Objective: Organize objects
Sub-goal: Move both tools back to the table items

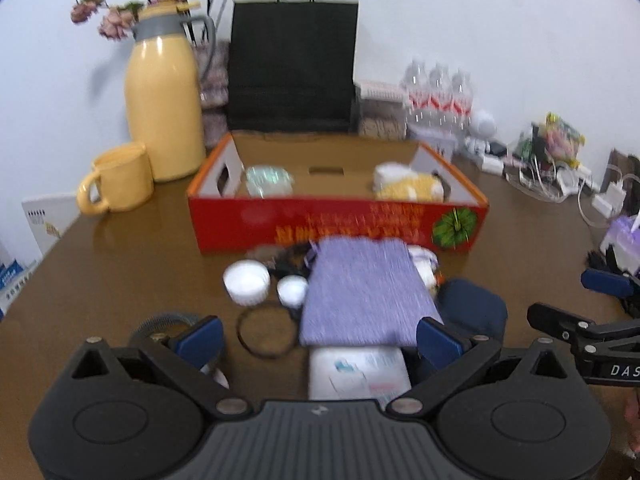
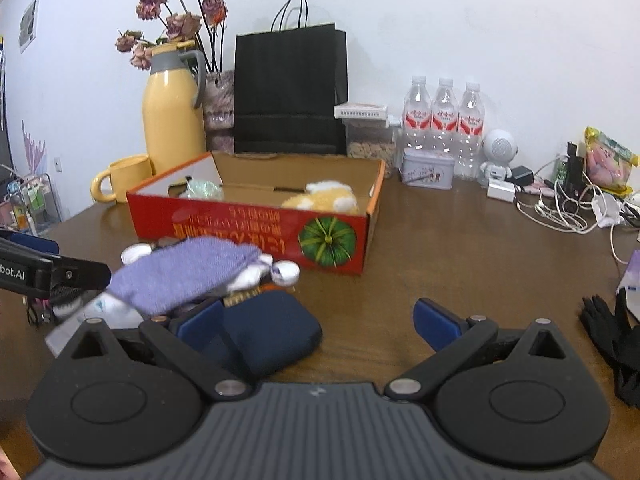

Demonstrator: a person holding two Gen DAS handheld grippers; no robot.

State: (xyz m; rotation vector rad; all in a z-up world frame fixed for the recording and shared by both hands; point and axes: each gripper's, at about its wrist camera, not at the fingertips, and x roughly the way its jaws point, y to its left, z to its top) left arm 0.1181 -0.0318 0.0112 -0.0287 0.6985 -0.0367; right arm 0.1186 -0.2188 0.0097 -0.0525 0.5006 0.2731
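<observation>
A red cardboard box [image 1: 336, 220] [image 2: 248, 232] sits open mid-table, holding a yellow-and-white plush toy [image 1: 408, 186] [image 2: 320, 200] and a pale green wrapped item [image 1: 268, 180]. In front of it a purple knit pouch [image 1: 360, 292] [image 2: 180, 276] lies blurred on a pile of small things. The pile includes two white jars [image 1: 246, 280], a black hair band [image 1: 266, 332], a white packet [image 1: 360, 372] and a navy pouch [image 1: 472, 308] [image 2: 272, 332]. My left gripper [image 1: 318, 338] is open, straddling the purple pouch's near edge. My right gripper [image 2: 318, 324] is open over bare table, its left finger beside the navy pouch.
A yellow thermos [image 1: 164, 108], a yellow mug [image 1: 116, 180] and a black paper bag [image 1: 292, 64] stand behind the box. Water bottles [image 2: 444, 120], a tin [image 2: 428, 168], a small robot speaker and tangled cables [image 2: 560, 208] fill the back right. Black gloves [image 2: 612, 340] lie at right.
</observation>
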